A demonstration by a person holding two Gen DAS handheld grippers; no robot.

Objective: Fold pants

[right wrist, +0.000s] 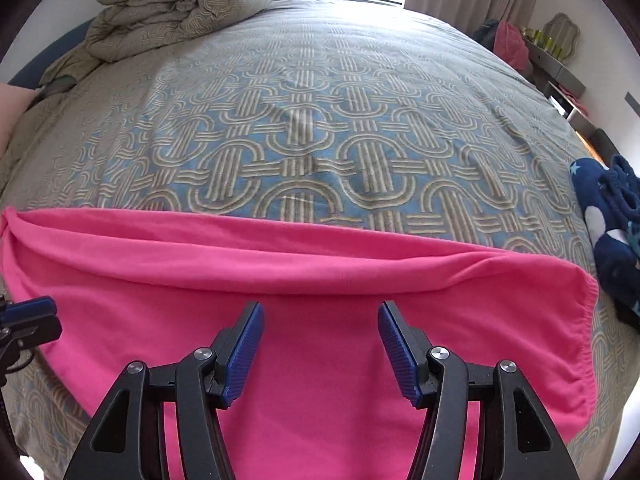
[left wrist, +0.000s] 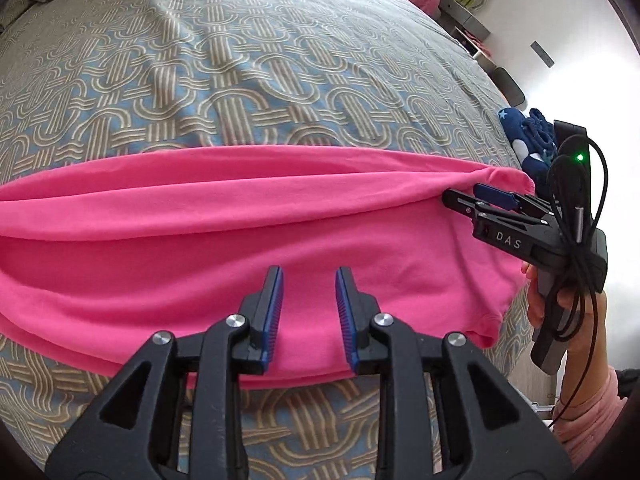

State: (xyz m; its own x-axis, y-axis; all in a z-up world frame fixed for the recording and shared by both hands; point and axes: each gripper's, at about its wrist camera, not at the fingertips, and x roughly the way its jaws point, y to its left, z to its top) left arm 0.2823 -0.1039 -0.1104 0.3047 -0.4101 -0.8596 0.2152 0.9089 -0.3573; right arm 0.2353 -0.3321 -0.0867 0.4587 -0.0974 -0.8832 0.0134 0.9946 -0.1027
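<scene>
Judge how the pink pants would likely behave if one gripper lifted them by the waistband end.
The pink pants would probably sag limply, since soft folds ripple along their far edge. They look thin and likely light. The gathered elastic waistband may bunch when pinched by the right gripper.

Black fingers [left wrist: 276, 312], blue ribbed pads, possibly pink sleeve [left wrist: 588, 412]

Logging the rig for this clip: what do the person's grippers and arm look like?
Both grippers, left gripper and right gripper, are black with triangular cut-outs, silver pivot bolts and ribbed blue finger pads. The right one carries white "DAS" lettering, a green light and looped black cables. The forearm wears a pale pink sleeve.
</scene>
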